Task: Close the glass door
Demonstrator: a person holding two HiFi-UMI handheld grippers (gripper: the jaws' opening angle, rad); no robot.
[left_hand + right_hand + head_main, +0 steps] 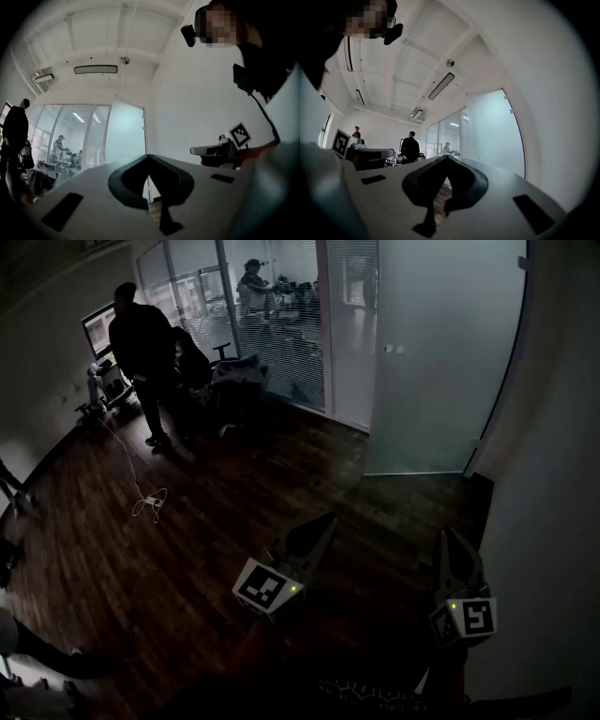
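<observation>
The frosted glass door (441, 362) stands upright ahead at the upper right of the head view, with a small fitting (394, 350) near its left edge. It also shows in the left gripper view (125, 140) and the right gripper view (494, 136). My left gripper (325, 521) hovers over the dark floor, shut and holding nothing. My right gripper (451, 540) is beside it to the right, also shut and holding nothing. Both point toward the door and stay well short of it. In each gripper view the jaws meet at a point (148, 157) (446, 158).
A white wall (562, 521) runs close along my right. A person in dark clothes (141, 343) stands at the far left by a desk with a monitor (96, 329). Another person (253, 287) is behind the glass partition (281, 324). A white cable (150, 502) lies on the wooden floor (187, 549).
</observation>
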